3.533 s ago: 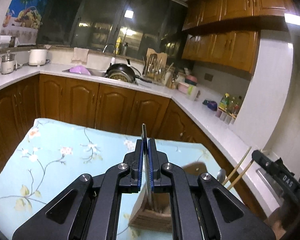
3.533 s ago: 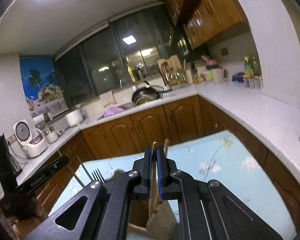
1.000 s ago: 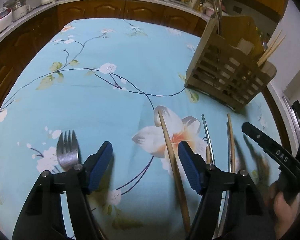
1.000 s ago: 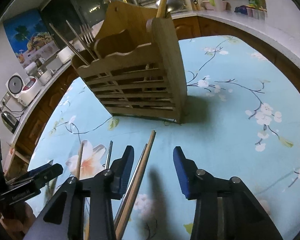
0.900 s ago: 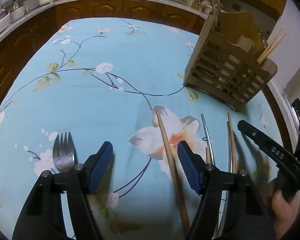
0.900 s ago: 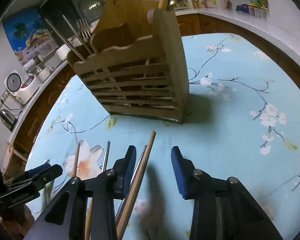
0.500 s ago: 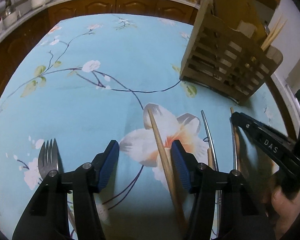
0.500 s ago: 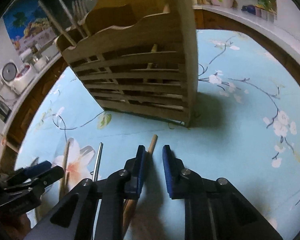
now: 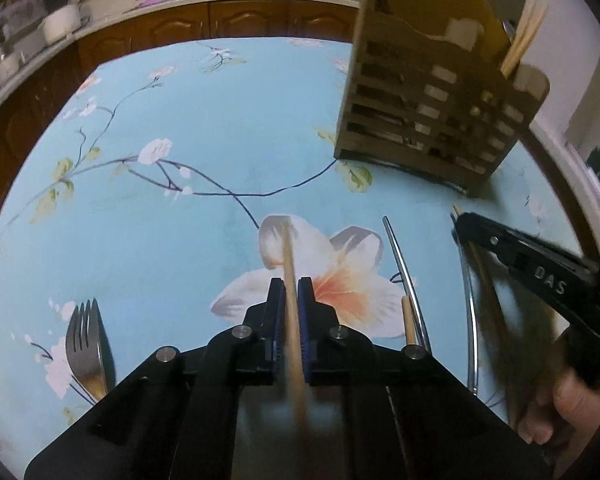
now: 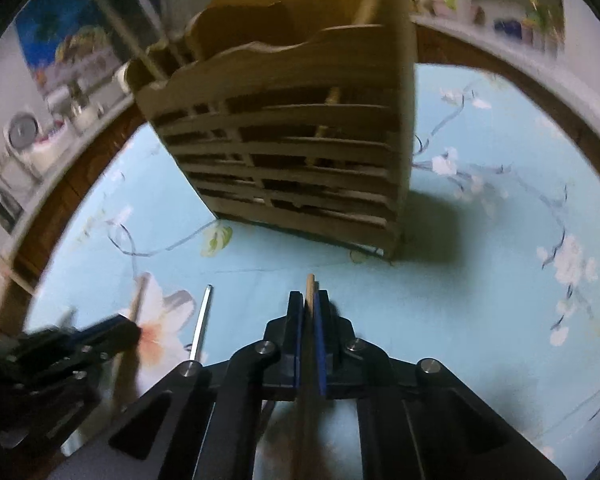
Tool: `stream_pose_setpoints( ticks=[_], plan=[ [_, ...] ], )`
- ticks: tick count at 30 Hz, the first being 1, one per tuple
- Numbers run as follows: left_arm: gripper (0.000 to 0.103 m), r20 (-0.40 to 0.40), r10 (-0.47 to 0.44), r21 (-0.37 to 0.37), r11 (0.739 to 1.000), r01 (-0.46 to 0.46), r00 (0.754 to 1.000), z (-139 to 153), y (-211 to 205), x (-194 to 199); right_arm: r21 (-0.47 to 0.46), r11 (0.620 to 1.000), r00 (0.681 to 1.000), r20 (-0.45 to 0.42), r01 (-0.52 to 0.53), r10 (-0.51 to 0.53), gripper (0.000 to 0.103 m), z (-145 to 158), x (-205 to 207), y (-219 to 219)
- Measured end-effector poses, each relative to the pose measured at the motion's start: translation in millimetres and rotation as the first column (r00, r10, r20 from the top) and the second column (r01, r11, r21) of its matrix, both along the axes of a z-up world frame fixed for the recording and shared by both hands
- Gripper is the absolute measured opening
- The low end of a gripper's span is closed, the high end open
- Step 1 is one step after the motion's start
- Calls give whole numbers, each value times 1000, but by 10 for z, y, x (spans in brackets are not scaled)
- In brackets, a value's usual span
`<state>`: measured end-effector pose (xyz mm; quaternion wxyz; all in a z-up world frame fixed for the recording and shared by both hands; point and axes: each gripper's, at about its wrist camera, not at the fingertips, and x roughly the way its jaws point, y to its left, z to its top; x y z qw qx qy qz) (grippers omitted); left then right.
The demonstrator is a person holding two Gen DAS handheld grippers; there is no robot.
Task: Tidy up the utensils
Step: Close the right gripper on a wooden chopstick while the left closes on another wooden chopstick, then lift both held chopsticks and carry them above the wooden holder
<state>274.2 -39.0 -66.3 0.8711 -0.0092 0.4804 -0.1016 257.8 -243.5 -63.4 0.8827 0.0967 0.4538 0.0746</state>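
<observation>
Where half a second ago your left gripper [image 9: 288,292] stood spread around the wooden chopstick [image 9: 289,264], its blue pads now press that stick from both sides, at lower centre of the left view. The stick runs up the frame from between the pads, its far end lying over the white flower printed on the cloth [image 9: 204,128]. Your right gripper [image 10: 309,304] has narrowed likewise: the gap seen a moment before is gone, and the pads clamp a second chopstick [image 10: 310,284] whose tip shows just past them, at lower centre of the right view.

The rack [image 9: 432,120] stands at upper right of the left view and fills the upper centre of the right view, larger there than before. It holds upright sticks at its right end; the metal pieces at its other end are too blurred to name.

On the cloth, a fork [image 9: 85,344] lies at lower left of the left view, tines up the frame, well apart from the left gripper. A metal chopstick [image 9: 404,276] lies just right of the flower, with a short wooden end [image 9: 409,320] beside it. A second metal rod [image 9: 466,300] lies further right, under the right gripper's dark arm. Both views are blurred.
</observation>
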Motion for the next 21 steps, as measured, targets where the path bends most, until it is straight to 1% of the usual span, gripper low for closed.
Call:
stream_pose_setpoints(
  ticks=[2, 4, 9, 12, 21],
  plan=[
    [6, 1, 5, -33, 999, -5, 1000, 28, 42, -10, 39, 999, 1000, 5, 8, -9, 5, 51, -69, -77],
    [6, 14, 4, -49, 999, -3, 1000, 74, 84, -44, 74, 997, 1000, 13, 12, -13, 5, 109, -129, -150],
    [5, 51, 5, -87, 996, 0, 999, 296, 137, -166, 136, 991, 998, 55, 18, -26, 5, 317, -247, -293],
    [5, 66, 5, -117, 993, 2, 998, 414, 162, -236, 148, 989, 996, 82, 27, -40, 5, 444, -314, -365],
    [5, 118, 8, -188, 982, 15, 993, 769, 307, -487, 186, 982, 984, 167, 31, -62, 5, 784, -513, -348]
  ],
)
